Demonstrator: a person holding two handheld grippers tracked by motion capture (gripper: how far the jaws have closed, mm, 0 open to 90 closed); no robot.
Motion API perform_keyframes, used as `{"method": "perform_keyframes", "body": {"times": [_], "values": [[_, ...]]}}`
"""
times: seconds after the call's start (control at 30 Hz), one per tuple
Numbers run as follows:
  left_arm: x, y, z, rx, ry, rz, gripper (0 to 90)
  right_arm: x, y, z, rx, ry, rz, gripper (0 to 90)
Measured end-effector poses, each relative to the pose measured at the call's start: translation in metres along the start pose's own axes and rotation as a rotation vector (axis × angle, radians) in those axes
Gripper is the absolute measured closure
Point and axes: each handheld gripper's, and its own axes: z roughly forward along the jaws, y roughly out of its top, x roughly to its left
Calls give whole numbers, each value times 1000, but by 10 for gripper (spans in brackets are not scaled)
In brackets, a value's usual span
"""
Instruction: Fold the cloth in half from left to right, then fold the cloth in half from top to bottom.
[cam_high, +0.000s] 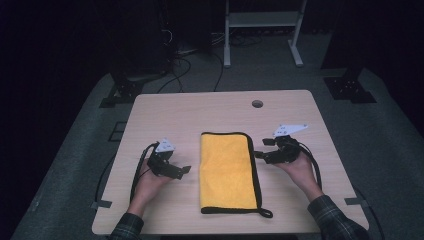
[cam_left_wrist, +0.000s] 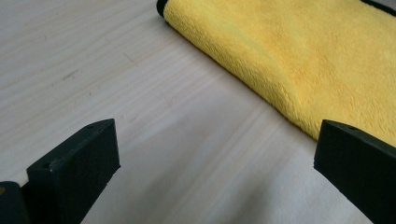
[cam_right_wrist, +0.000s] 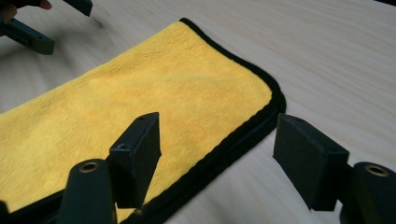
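Light wood table (cam_high: 150, 115), high view. Left gripper (cam_high: 184, 170) sits at 9 o'clock of the towel, held in the person's left hand (cam_high: 147, 182), jaws pointing toward 3 o'clock, spread wide with nothing between them. In the left gripper view the jaws stand far apart over bare wood, the towel's folded edge just past the right-side jaw.

Yellow microfiber towel (cam_high: 227, 170) with black trim lies folded flat at table centre, long axis running 12 to 6, small black loop (cam_high: 265, 213) sticking out at its 5 o'clock corner.

Right gripper (cam_high: 261, 149) at 3 o'clock of the towel, in the right hand (cam_high: 300, 167), jaws pointing toward 9, wide apart and empty, near the trimmed edge. Round cable hole (cam_high: 257, 104) at 12 o'clock, well apart.
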Motion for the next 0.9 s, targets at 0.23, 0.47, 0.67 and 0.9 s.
{"method": "perform_keyframes", "body": {"times": [0.23, 0.47, 0.67, 0.9], "values": [[6, 17, 7, -20, 1, 8, 0, -10, 10, 18, 10, 0, 10, 310], [11, 36, 21, -17, 2, 22, 0, -18, 21, 34, 20, -5, 7, 302], [18, 54, 34, -34, 2, 22, 39, -25, 32, 47, 24, -10, 4, 303], [27, 70, 51, -45, 10, 23, 116, -35, 44, 63, 42, -30, -9, 340]]}}
